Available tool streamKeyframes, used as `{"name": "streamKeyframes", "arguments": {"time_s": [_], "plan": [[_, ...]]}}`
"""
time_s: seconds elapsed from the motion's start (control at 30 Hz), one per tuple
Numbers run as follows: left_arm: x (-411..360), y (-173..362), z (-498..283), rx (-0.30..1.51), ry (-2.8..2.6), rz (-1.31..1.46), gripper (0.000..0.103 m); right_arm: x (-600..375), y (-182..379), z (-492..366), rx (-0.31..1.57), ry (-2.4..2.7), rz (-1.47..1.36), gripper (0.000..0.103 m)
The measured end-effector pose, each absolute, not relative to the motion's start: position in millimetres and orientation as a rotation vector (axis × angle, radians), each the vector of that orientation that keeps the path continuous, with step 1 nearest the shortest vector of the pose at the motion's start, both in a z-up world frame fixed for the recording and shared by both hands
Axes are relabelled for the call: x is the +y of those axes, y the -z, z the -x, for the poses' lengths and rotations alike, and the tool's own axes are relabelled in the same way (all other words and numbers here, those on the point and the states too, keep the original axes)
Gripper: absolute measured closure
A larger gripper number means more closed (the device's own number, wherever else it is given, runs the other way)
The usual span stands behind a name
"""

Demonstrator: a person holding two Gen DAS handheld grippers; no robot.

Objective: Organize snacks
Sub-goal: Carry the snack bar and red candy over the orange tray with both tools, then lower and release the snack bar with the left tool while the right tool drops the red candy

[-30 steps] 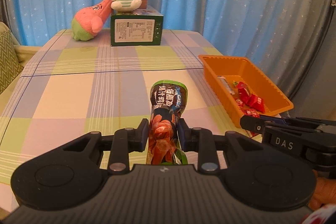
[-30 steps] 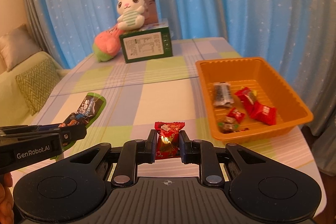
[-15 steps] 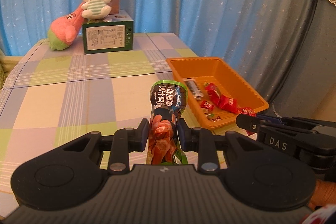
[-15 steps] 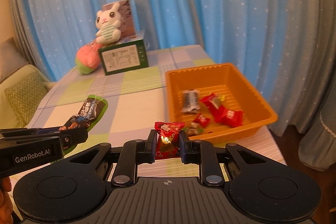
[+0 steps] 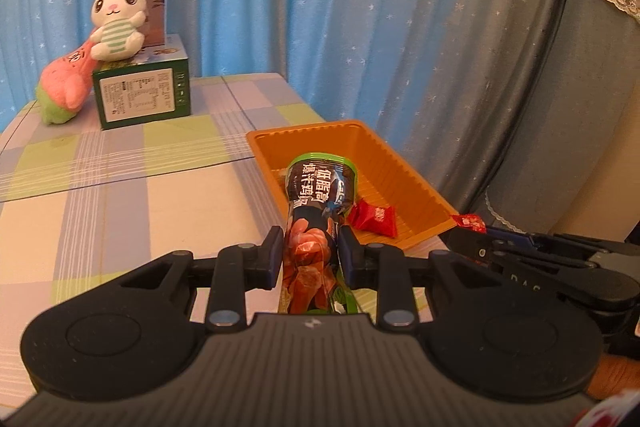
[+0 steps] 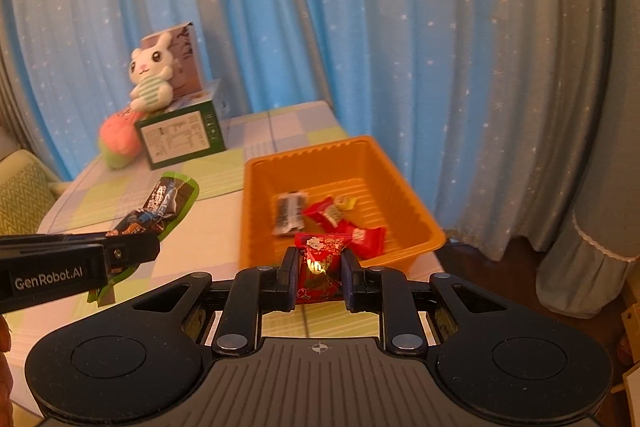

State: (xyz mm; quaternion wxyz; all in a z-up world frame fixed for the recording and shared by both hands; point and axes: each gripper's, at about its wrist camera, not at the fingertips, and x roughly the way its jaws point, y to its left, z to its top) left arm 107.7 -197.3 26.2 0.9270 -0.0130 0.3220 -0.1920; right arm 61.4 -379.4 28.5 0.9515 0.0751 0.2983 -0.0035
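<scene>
While both grippers hang near the orange tray (image 6: 424, 223), each carries a snack: the left gripper (image 5: 310, 257) has its fingers (image 5: 272, 253) closed around the lower half of a long dark snack pouch (image 5: 316, 199), and the right gripper (image 6: 320, 277) has its fingers (image 6: 290, 275) pinched on a small red candy packet (image 6: 320, 263).

The pouch looks light, crinkly and slippery, and is likely to flop at its free end, so a hold near the middle suits it best. The candy appears light and soft, and its body gives a surer grip than its twisted ends.

The right wrist view shows the tray's contents, a dark bar (image 6: 290, 213) and red packets (image 6: 344, 223), which the pouch hides in the left view. The left view shows the pouch's upper end reaching over the tray's near wall, above the checked surface (image 5: 120, 187).
</scene>
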Motion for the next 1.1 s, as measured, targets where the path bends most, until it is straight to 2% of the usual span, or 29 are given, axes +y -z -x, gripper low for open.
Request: {"name": "streamKeyframes", "arguments": {"time_s": [1.1], "plan": [[-240,22,-204,0.779,0.482,0.002,0.077,-414,-5,-150,0.663,-0.006,-0.097,0.081]]}}
